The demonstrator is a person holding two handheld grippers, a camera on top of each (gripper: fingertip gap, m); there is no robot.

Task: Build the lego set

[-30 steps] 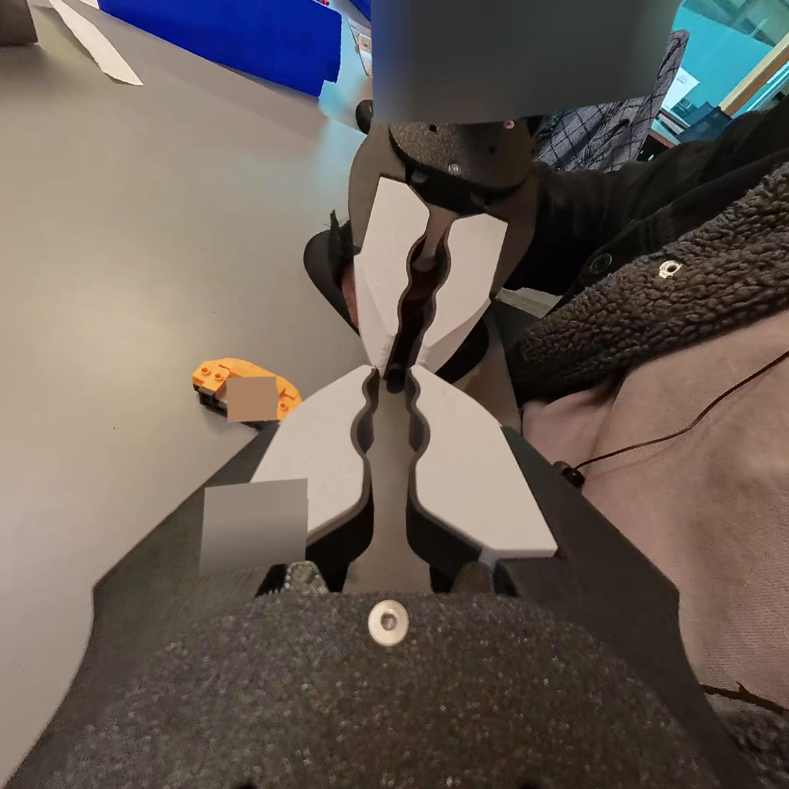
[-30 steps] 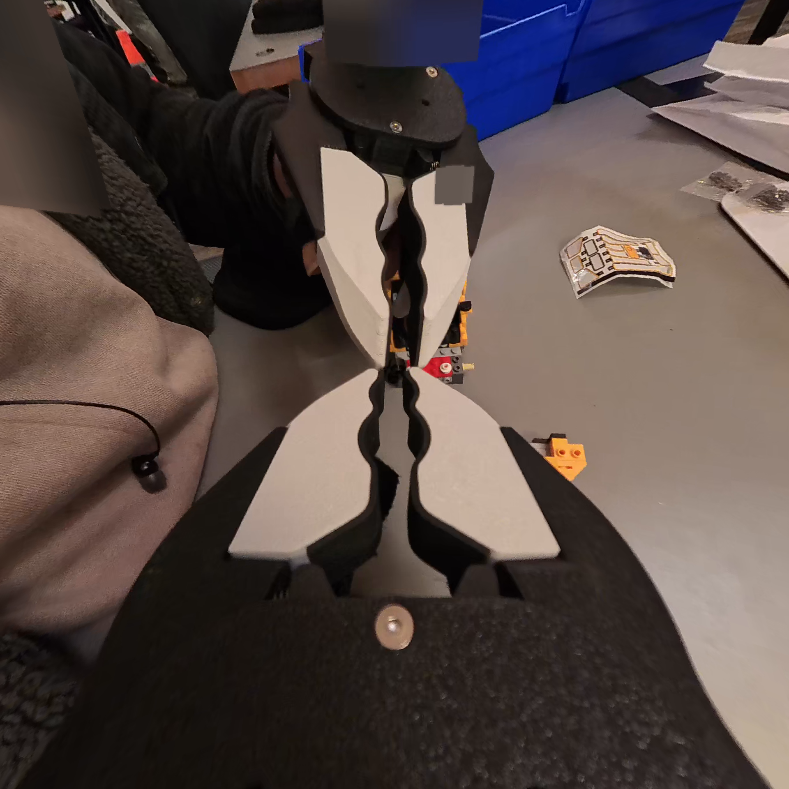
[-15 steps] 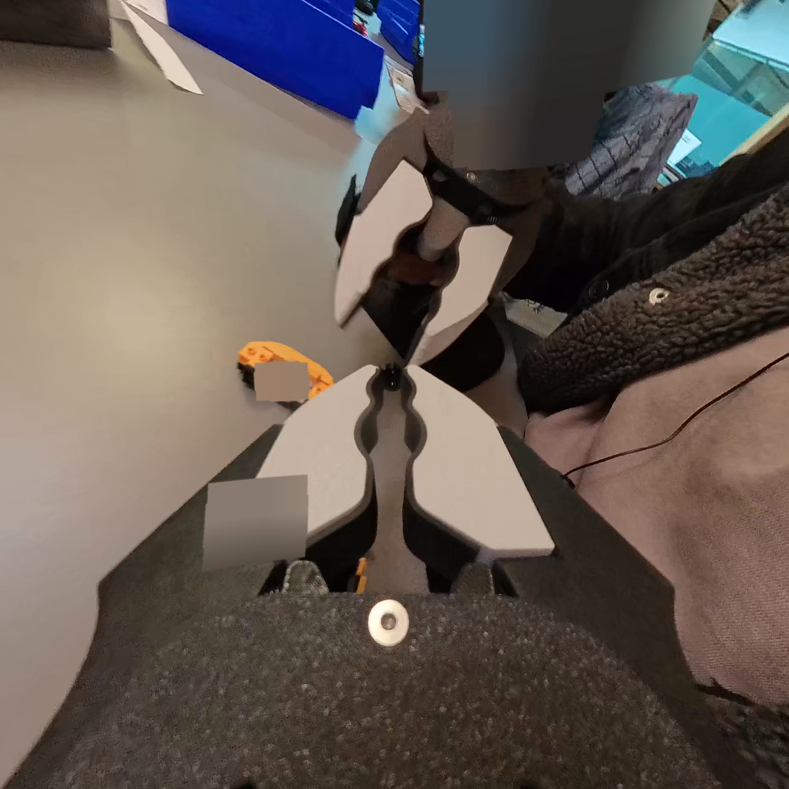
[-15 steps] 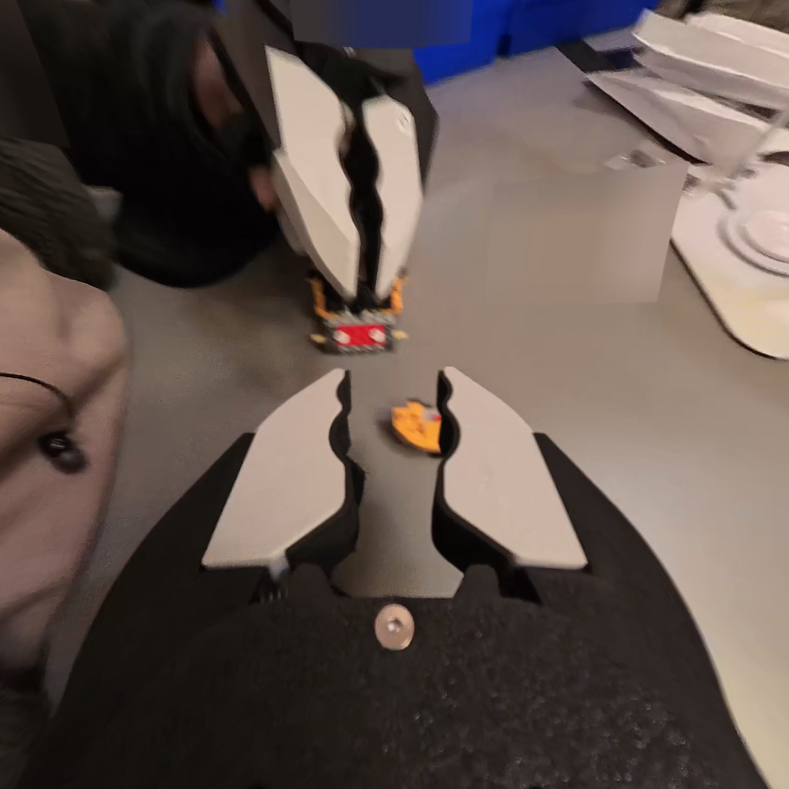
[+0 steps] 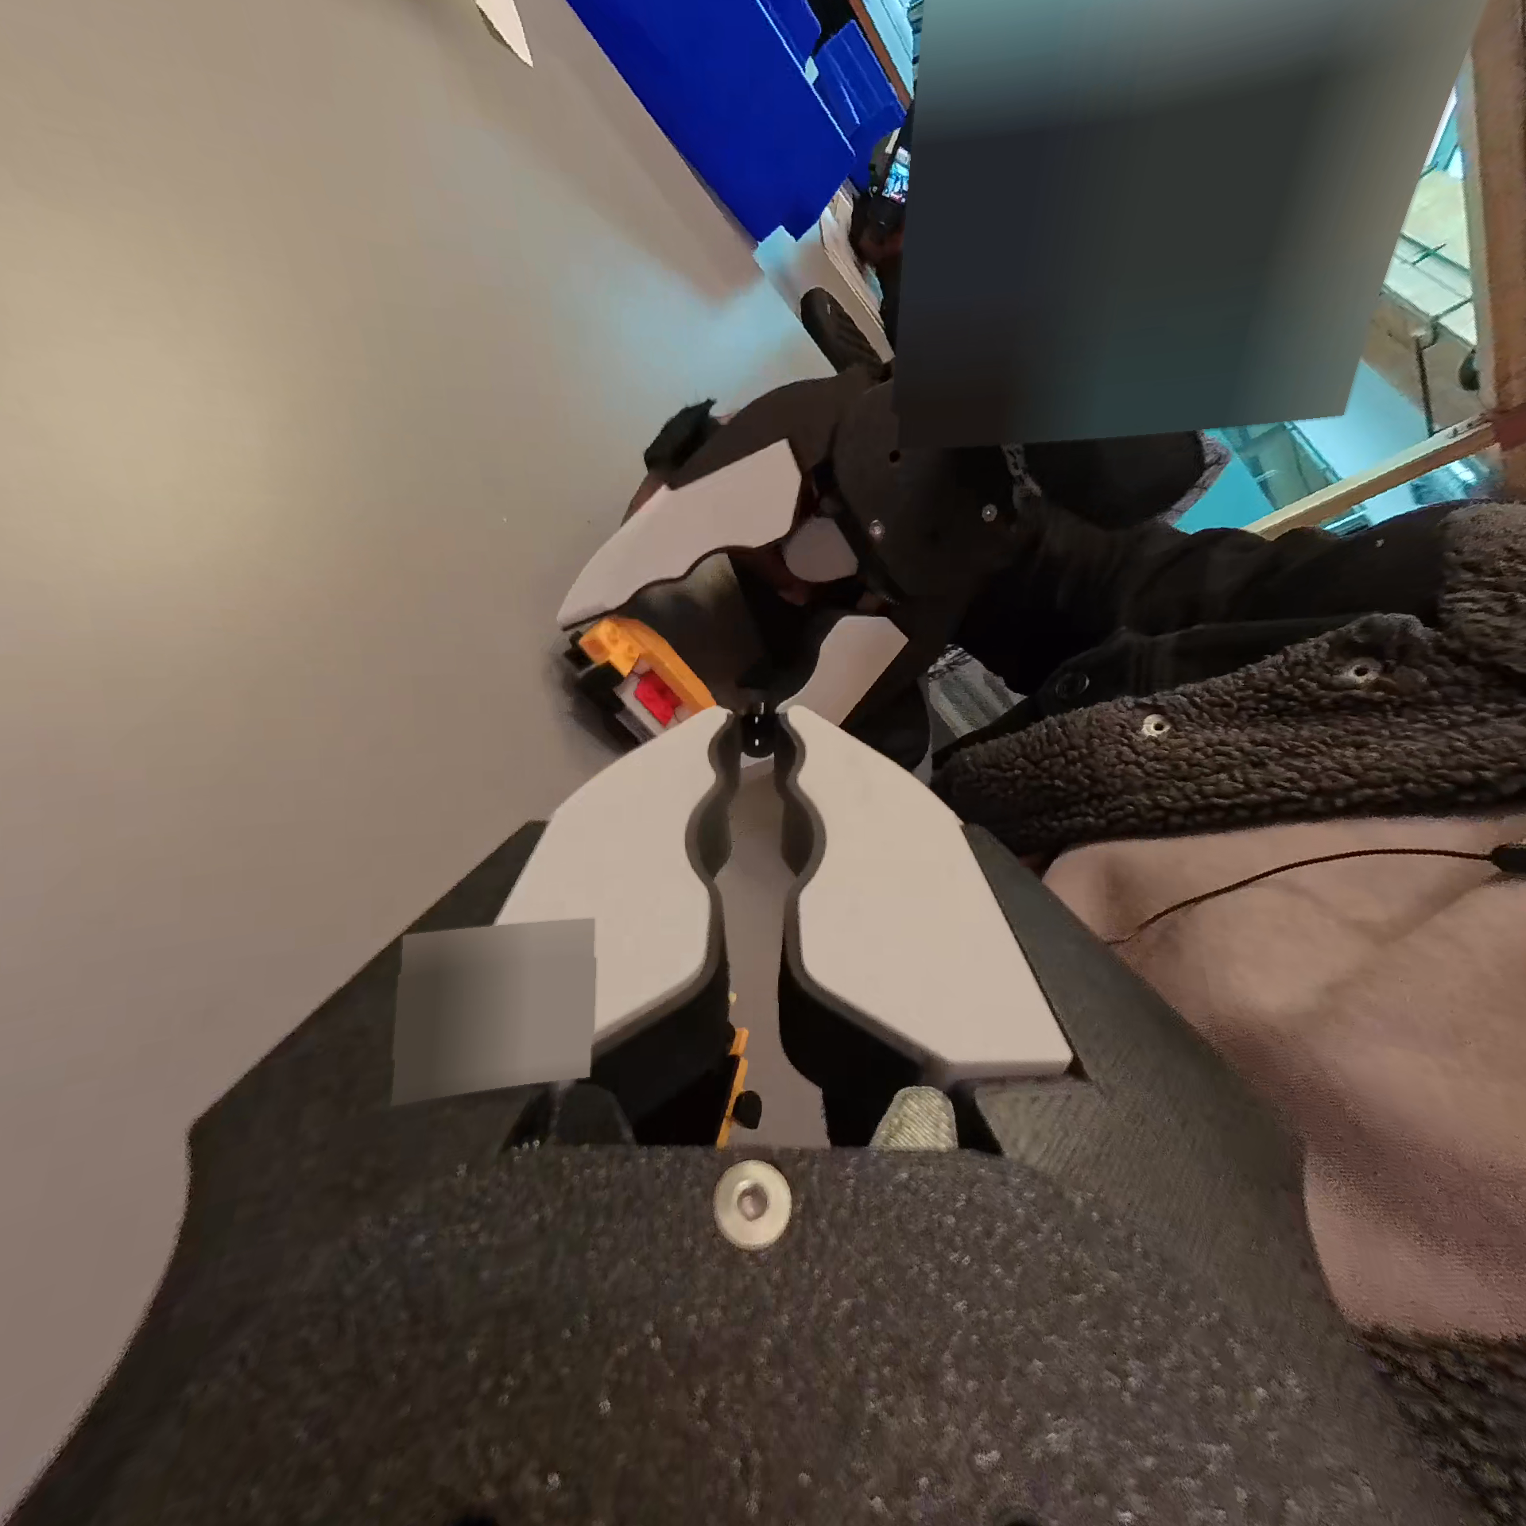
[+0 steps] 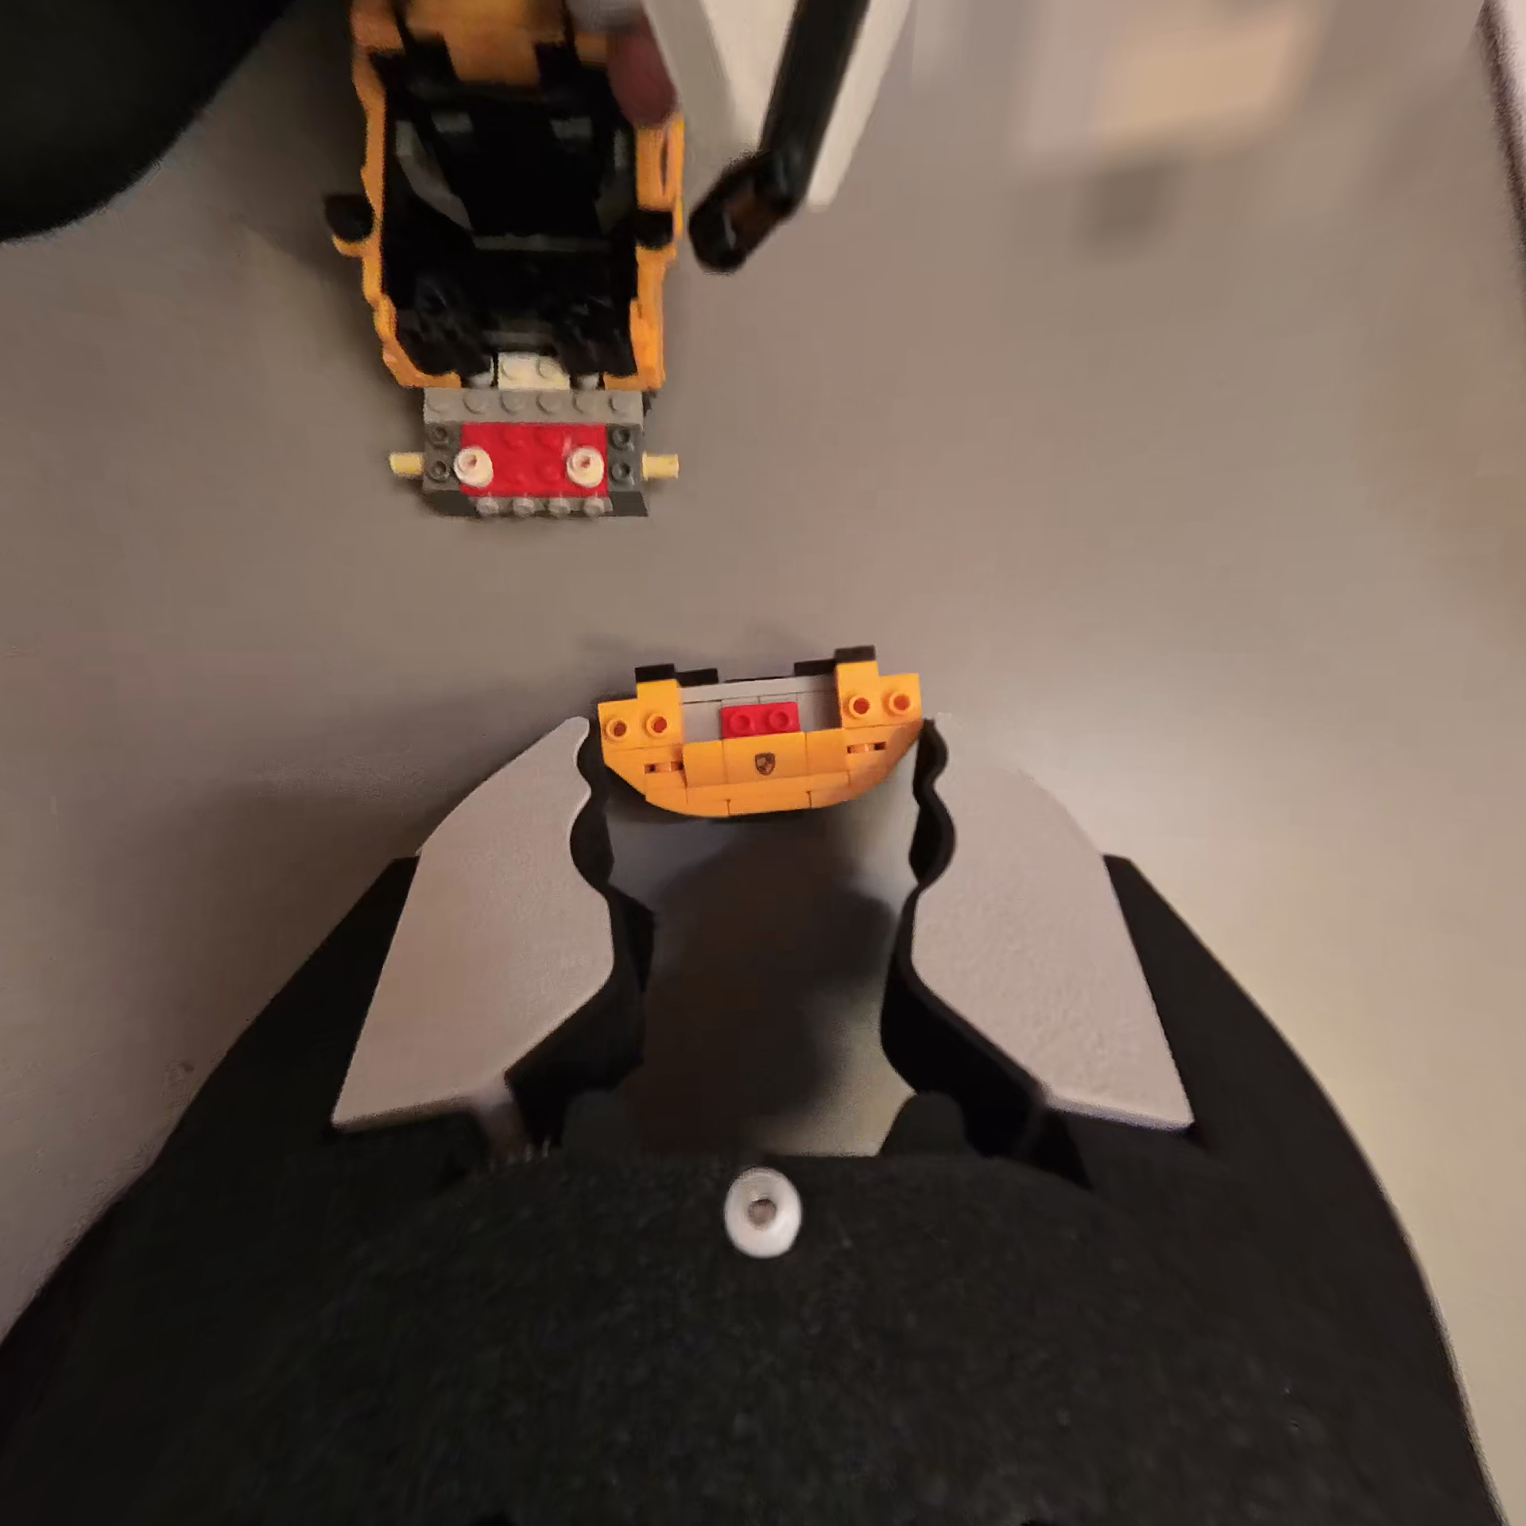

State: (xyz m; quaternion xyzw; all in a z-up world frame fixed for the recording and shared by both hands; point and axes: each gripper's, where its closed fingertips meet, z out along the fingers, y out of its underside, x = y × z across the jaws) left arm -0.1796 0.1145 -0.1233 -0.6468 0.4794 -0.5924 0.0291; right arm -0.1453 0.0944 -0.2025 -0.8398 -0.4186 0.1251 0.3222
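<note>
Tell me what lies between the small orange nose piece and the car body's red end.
Nothing: bare grey table separates the nose piece from the car body, seen in the right wrist view.

Both wrist views look close along their fingers, sharing the orange nose piece (image 6: 758, 747) on the table (image 6: 1156, 537)

Matt grey finger plates (image 6: 512, 933) are seen on the right gripper (image 6: 755, 727), backed by a rough, grainy black body (image 6: 743, 1362) with a shiny metal screw (image 6: 761, 1211). Glossy orange plastic is shown by the small lego piece (image 6: 755, 764) and the car body (image 6: 512, 215). The table (image 6: 1156, 537) is presented as smooth and matt; a fleecy dark cloth jacket (image 5: 1239, 743) is glimpsed.
</note>
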